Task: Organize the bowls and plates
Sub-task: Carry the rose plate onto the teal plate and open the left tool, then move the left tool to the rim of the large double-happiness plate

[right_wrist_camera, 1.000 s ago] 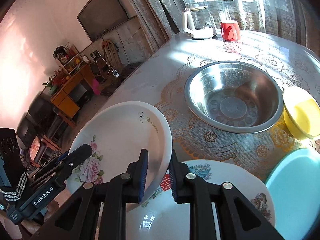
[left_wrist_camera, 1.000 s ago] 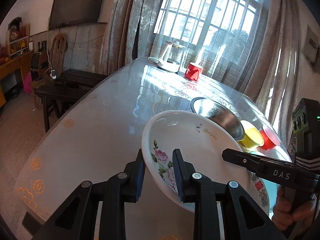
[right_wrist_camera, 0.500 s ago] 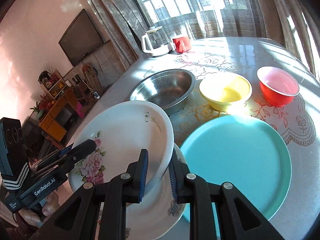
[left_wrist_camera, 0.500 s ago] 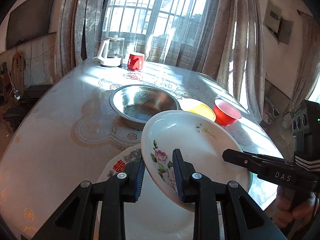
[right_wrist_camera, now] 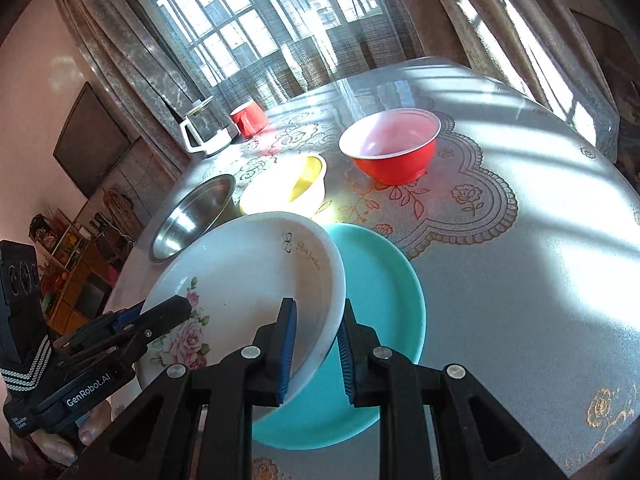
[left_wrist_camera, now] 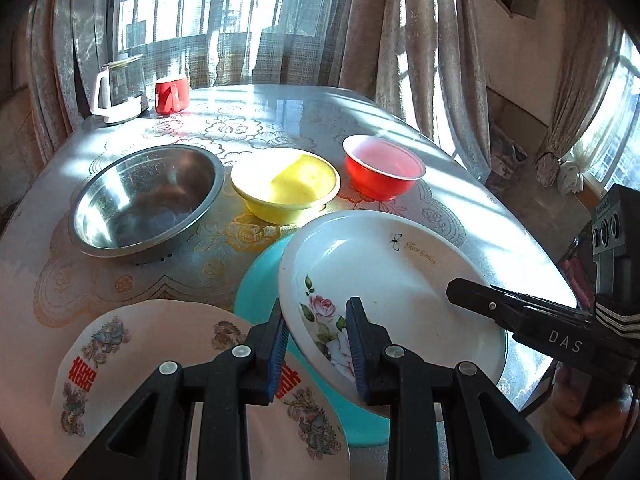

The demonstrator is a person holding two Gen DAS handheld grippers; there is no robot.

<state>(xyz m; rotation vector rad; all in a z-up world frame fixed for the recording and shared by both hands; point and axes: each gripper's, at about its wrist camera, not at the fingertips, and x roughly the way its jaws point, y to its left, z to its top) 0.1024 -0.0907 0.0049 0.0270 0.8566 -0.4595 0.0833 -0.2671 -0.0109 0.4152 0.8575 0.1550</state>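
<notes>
The table [left_wrist_camera: 280,100] filled most of both views, its dishes mostly unsorted. Lower centre of the left view, the teal plate [left_wrist_camera: 260,280] lay flat, with the printed plate [left_wrist_camera: 160,352] at lower left partly overlapping it. The rose plate [left_wrist_camera: 380,280] was held tilted above the teal one, apparently about to be stacked. The left gripper [left_wrist_camera: 316,344] and the right gripper [right_wrist_camera: 316,344] were each closed on opposite parts of its rim. Across the upper middle, the steel bowl [left_wrist_camera: 144,196], yellow bowl [left_wrist_camera: 286,188] and red bowl [left_wrist_camera: 382,168] stood apart, un-nested; those seemed left to do.
</notes>
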